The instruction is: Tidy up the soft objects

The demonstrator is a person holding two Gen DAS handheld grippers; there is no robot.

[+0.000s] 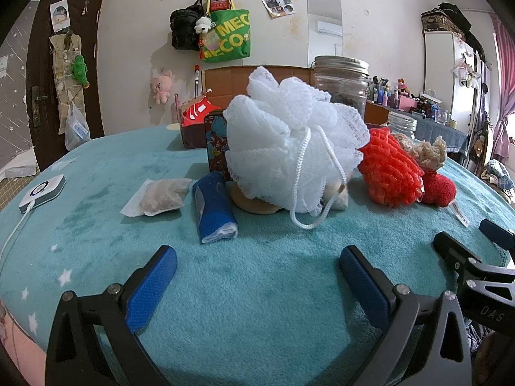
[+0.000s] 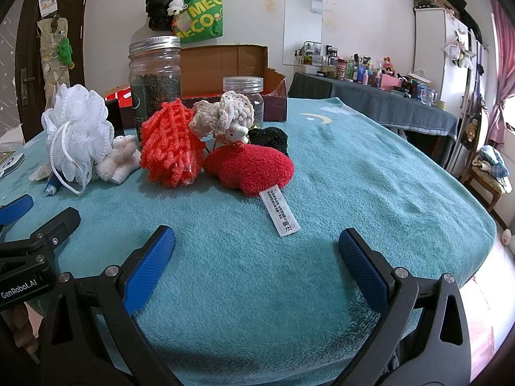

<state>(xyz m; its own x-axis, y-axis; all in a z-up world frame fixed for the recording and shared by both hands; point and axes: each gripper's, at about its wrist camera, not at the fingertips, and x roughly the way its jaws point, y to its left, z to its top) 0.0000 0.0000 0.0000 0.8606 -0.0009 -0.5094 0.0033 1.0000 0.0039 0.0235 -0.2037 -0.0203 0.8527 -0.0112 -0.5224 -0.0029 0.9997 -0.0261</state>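
A white mesh bath puff point(image 1: 289, 141) sits mid-table, also in the right wrist view point(image 2: 77, 138). Right of it lie an orange-red crocheted piece point(image 1: 389, 170) point(image 2: 170, 148), a beige crocheted piece point(image 1: 428, 151) point(image 2: 222, 112), a red fuzzy heart point(image 1: 439, 189) point(image 2: 251, 167) with a white tag, a black knit item point(image 2: 270, 136) and a small white plush point(image 2: 117, 160). A rolled blue cloth point(image 1: 214, 209) lies left of the puff. My left gripper point(image 1: 257, 273) is open and empty, in front of the puff. My right gripper point(image 2: 256, 260) is open and empty, in front of the heart.
The table has a teal fleece cover point(image 1: 257, 289). A tall lidded glass jar point(image 2: 154, 77), a smaller jar point(image 2: 244, 93) and a cardboard box point(image 2: 225, 67) stand behind. A sachet point(image 1: 157, 197), a patterned tin point(image 1: 217, 141) and a white charging device point(image 1: 42, 193) lie left.
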